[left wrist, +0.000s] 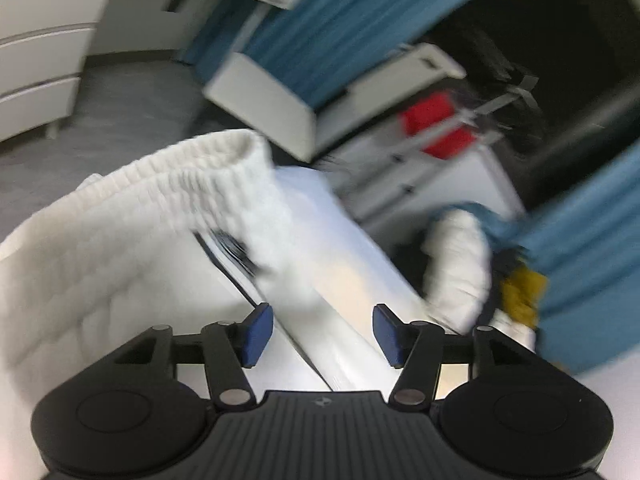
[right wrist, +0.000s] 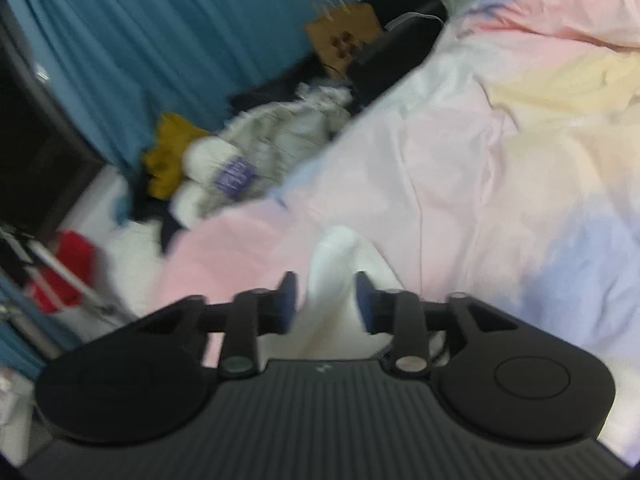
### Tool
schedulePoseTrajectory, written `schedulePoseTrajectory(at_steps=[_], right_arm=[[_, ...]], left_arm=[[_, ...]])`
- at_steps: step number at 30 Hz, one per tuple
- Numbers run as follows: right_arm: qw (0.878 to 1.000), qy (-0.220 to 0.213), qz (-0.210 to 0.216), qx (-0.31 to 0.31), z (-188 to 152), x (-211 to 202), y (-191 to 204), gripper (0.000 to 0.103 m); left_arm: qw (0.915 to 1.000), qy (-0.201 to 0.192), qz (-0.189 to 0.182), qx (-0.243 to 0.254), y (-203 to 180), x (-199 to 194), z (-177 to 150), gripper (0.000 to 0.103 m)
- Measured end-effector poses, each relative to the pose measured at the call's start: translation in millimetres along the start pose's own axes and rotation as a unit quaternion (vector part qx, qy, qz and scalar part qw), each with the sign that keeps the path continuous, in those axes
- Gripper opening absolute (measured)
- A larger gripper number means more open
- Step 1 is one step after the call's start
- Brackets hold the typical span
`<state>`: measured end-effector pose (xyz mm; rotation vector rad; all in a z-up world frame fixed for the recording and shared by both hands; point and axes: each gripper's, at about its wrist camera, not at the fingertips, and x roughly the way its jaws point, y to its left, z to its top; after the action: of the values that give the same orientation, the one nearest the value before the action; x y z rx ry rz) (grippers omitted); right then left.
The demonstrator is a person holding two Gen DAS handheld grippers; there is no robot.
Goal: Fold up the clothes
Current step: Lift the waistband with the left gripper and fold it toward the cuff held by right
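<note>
A white knitted garment [left wrist: 120, 240] with a ribbed hem hangs bunched at the left of the left wrist view. It lies beside and beyond my left gripper [left wrist: 323, 334], which is open; only a glossy white surface [left wrist: 344, 280] shows between its blue pads [left wrist: 258, 332]. In the right wrist view a fold of white garment [right wrist: 334, 264] rises between the fingers of my right gripper [right wrist: 326, 300]. The pads [right wrist: 289, 292] press against both sides of that fold, above a pastel bed cover [right wrist: 480, 160]. Both views are blurred by motion.
Blue curtains [left wrist: 340, 32] hang behind. White drawers [left wrist: 40, 60] stand at the left, an open white box [left wrist: 280, 100] and red items [left wrist: 432, 114] farther back. A pile of clothes [right wrist: 240, 152], one mustard piece, lies between bed and curtain [right wrist: 140, 40]. A brown paper bag [right wrist: 344, 36] stands beyond.
</note>
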<state>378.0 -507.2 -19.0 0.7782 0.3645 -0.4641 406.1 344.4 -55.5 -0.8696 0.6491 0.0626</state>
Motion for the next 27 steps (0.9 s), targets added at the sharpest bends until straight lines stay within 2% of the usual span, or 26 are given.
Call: schedulePoseTrajectory(at_steps=[2, 4, 6, 9, 12, 16, 20, 21, 24, 27], right_arm=[[0.998, -0.007, 0.042, 0.041, 1.7, -34.2, -14.3, 0.063], [0.994, -0.012, 0.065, 0.090, -2.9, -66.1, -30.3, 0.067], [0.991, -0.014, 0.050, 0.124, -13.8, -91.6, -42.5, 0.075], [0.983, -0.009, 0.023, 0.179, -32.7, -124.8, -59.5, 0.076], [0.973, 0.029, 0.028, 0.229, -60.0, -134.6, -69.8, 0.076], [0.969, 0.093, 0.032, 0.229, -88.0, -122.2, -75.4, 0.076], [0.960, 0.127, 0.070, 0.239, -104.4, -95.1, -84.7, 0.075], [0.959, 0.128, 0.076, 0.240, -105.8, -88.2, -86.0, 0.075], [0.969, 0.096, 0.068, 0.219, -101.8, -71.5, -82.9, 0.075], [0.977, 0.062, 0.060, 0.197, -97.6, -54.9, -79.5, 0.067]], left_arm=[[0.9997, 0.000, -0.026, 0.005, 1.9, -33.6, -11.2, 0.067], [0.9993, -0.014, -0.034, -0.005, 8.9, -68.2, -26.5, 0.081], [0.9988, -0.026, -0.036, -0.020, 21.7, -97.0, -42.6, 0.083], [0.9969, -0.027, -0.039, -0.063, 48.4, -121.0, -66.4, 0.084], [0.9928, -0.017, -0.034, -0.114, 77.2, -137.0, -89.2, 0.084], [0.9853, -0.006, -0.002, -0.171, 109.4, -127.6, -102.5, 0.084], [0.9778, -0.037, -0.007, -0.206, 131.1, -105.2, -104.9, 0.084], [0.9770, -0.046, -0.015, -0.208, 133.0, -98.6, -102.6, 0.084], [0.9781, -0.062, -0.038, -0.195, 131.2, -77.7, -94.1, 0.084], [0.9829, -0.075, -0.043, -0.163, 123.1, -58.4, -87.3, 0.083]])
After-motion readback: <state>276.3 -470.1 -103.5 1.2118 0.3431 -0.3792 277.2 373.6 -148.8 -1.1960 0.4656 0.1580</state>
